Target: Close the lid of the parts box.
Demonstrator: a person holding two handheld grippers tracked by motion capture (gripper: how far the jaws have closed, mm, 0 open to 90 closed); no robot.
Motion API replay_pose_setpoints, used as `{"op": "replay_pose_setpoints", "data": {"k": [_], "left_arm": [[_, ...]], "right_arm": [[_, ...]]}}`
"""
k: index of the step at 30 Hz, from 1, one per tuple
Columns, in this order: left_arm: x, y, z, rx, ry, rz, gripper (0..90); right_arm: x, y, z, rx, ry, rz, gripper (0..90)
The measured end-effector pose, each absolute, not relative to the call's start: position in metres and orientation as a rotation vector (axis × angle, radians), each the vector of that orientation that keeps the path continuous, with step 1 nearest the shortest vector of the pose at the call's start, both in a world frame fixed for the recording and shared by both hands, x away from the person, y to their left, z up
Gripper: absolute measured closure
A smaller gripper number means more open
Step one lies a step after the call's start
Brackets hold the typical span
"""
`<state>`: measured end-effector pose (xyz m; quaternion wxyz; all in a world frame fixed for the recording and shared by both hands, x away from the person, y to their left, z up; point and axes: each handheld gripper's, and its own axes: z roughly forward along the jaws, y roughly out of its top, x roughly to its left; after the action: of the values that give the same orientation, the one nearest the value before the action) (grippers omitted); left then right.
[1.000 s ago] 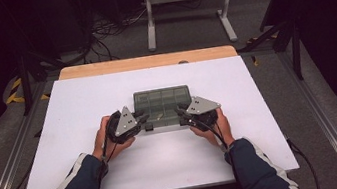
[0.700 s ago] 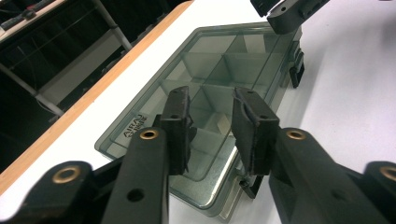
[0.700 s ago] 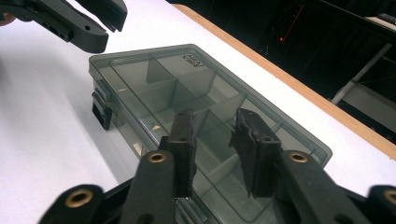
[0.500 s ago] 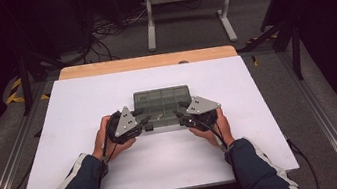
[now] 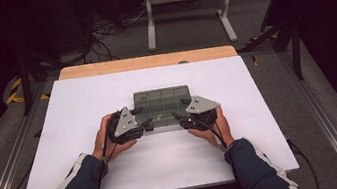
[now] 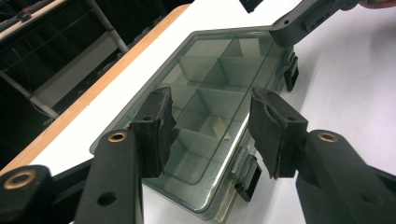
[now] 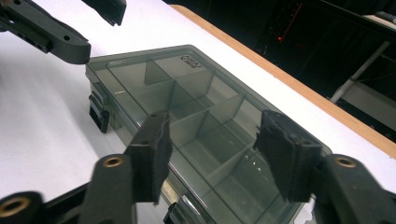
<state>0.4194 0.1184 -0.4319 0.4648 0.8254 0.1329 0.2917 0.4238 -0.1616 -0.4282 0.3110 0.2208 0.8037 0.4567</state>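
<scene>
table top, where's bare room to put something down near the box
Bare white table lies left of the box, right of it toward the far corner, and behind it up to the wooden edge. The near side is crowded by both tongs and hands.

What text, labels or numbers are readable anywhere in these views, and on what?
Embossed mark on the lid of the compartment box, near its far edge at: too small and blurred to read.
Left gripper, right gripper, white table: no text visible.
Nothing else readable.
</scene>
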Motion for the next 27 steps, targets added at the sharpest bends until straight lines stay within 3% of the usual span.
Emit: {"op": "replay_pose_setpoints", "data": {"k": [27], "left_arm": [[0.4191,0.1144,-0.4327,2.008,0.352,0.652,13.4]], "right_arm": [[0.4249,-0.1561,-0.4297,0.614,2.107,1.251,8.7]]}}
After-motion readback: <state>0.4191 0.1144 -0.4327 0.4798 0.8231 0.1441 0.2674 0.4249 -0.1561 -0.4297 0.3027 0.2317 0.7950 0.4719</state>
